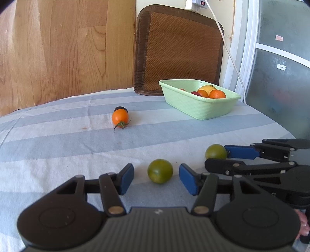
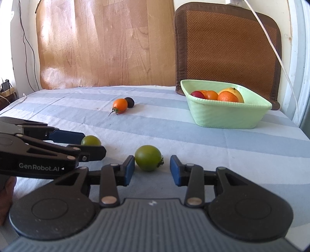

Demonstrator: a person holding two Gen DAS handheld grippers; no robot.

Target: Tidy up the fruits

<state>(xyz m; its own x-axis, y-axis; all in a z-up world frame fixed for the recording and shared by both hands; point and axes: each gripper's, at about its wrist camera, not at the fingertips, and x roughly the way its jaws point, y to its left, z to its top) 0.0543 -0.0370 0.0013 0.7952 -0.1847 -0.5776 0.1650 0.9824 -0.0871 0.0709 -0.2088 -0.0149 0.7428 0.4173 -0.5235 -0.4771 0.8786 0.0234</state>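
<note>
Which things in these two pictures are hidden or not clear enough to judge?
- Dark fruit: left wrist view, mostly behind the orange tomato.
- Basket contents: both views, the near wall hides the lower fruit, so no count.
- Hand: left wrist view, cut off by the edge.
- Window: frosted, outside blurred.

**Background furnishings behind the striped cloth**

A blue-and-white striped cloth covers the surface. At its far edge a wood-grain laminate sheet leans upright against the cream wall. Just beside it, toward the far right corner, a brown woven mat with darker fabric trim also stands propped. A white cable hangs from a white wall socket and crosses in front of the mat. Thin black wires hang down the wall at the far left.
</note>
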